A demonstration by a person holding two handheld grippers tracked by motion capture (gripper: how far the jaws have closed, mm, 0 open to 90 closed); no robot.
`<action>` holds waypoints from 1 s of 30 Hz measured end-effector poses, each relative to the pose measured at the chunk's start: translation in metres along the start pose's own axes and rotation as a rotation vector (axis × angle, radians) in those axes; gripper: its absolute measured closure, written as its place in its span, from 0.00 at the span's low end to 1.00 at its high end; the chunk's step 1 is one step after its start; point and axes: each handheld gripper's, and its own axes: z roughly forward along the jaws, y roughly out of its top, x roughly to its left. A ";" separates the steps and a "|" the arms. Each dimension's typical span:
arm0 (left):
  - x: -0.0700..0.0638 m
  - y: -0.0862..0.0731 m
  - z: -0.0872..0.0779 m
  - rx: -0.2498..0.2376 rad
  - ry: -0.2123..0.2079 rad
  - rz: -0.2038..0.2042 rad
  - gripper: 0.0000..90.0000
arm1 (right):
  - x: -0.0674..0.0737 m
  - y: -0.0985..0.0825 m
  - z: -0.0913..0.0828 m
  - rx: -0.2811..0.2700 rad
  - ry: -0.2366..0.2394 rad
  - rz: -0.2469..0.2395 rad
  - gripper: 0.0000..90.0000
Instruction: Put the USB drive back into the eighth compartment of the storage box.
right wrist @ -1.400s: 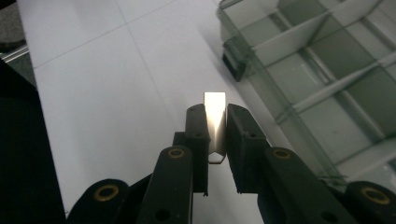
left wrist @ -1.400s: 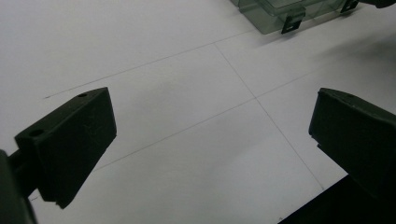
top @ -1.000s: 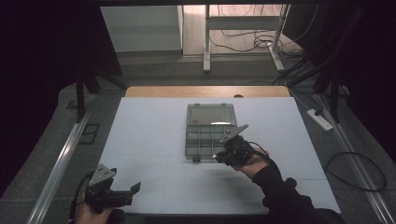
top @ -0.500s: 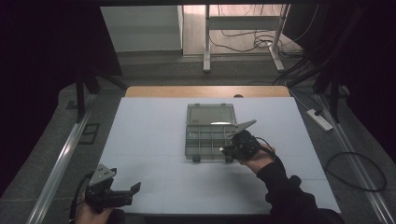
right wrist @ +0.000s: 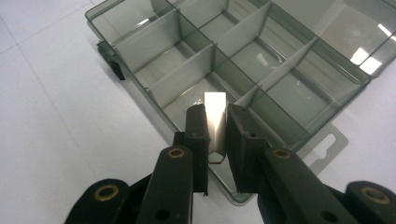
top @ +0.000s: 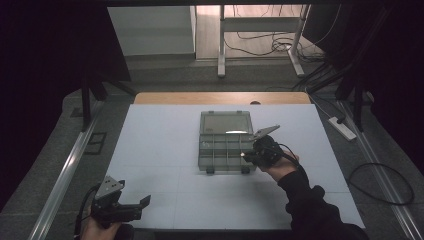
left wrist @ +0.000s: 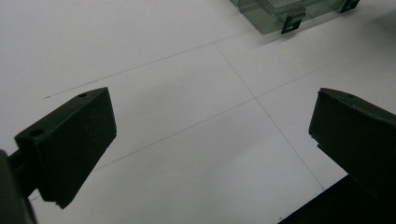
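Note:
A clear grey compartment box (top: 225, 159) lies open on the white table cover, its lid (top: 226, 121) laid flat behind it. My right gripper (top: 248, 156) hovers at the box's near right corner. In the right gripper view it (right wrist: 216, 122) is shut on a small flat shiny piece (right wrist: 215, 103), held upright over a compartment of the box (right wrist: 196, 60). My left gripper (top: 142, 202) rests near the table's front left edge. In the left gripper view its jaws (left wrist: 210, 126) stand wide open over bare cover, with the box corner (left wrist: 275, 18) far off.
The white cover (top: 160, 145) spreads to the left and in front of the box. A wooden table edge (top: 222, 97) runs behind it. A power strip (top: 342, 127) and cables (top: 380, 180) lie on the floor at the right. The box's hang tab (right wrist: 329, 140) juts out near my right jaw.
My right gripper has moved to the right along the box's front and slightly farther from me, still holding the shiny piece. The left gripper has stayed put.

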 end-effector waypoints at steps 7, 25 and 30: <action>0.000 0.000 0.000 0.000 0.001 0.000 0.01 | -0.005 -0.001 0.002 0.006 -0.023 0.005 0.88; 0.000 0.000 0.000 0.001 0.001 0.000 0.01 | -0.013 -0.007 0.015 0.043 -0.076 0.005 0.88; 0.000 0.000 0.000 0.002 0.001 0.000 0.01 | -0.012 -0.009 0.021 0.063 -0.087 -0.009 0.88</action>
